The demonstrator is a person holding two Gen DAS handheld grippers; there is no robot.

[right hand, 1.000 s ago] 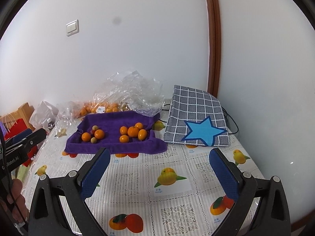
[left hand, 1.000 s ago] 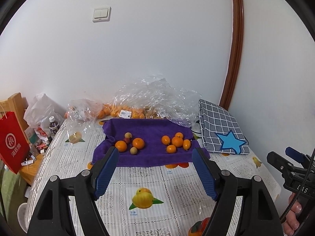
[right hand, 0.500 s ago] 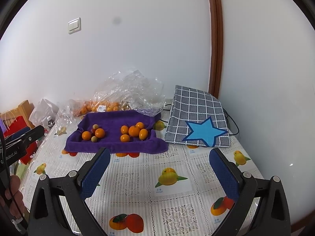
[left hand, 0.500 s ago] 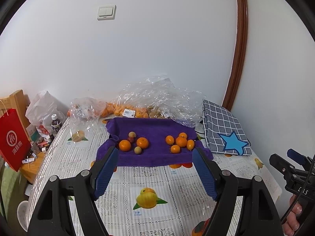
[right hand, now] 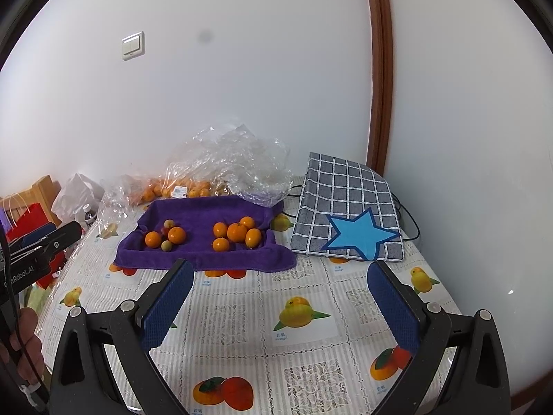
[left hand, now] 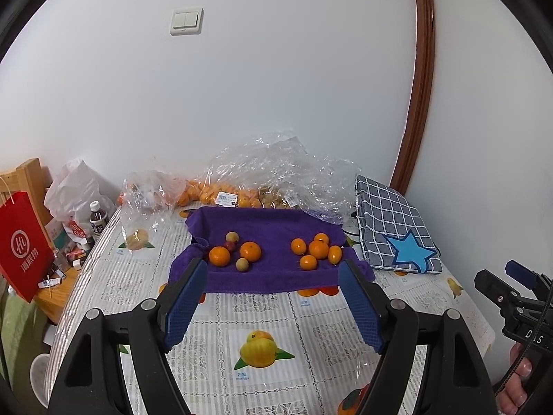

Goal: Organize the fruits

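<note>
Left gripper (left hand: 273,278): hovering above the near part of the tabletop, its blue pads spread wide with nothing between them, pointing toward the purple towel.
Right gripper (right hand: 280,282): also hanging over the near part of the tabletop, jaws standing wide apart and gripping nothing.
Purple towel (left hand: 269,221): lying across the middle of the table (left hand: 276,311), toward its far edge, its front hem drooping onto the fruit-print cloth.
Left group of fruits (left hand: 235,250): sitting on the towel's left half; two oranges touching or nearly touching a small red fruit, with two small pale fruits beside them.
Right group of fruits (left hand: 316,249): resting on the towel's right half, five orange ones bunched closely together, well apart from the left group.
Clear plastic bags (left hand: 262,176): lying crumpled along the far edge of the table against the wall, holding more oranges.
Checked cushion (left hand: 390,228): lying at the far right corner, showing a blue star.
Red paper bag (left hand: 22,242): standing beyond the table's left edge.
</note>
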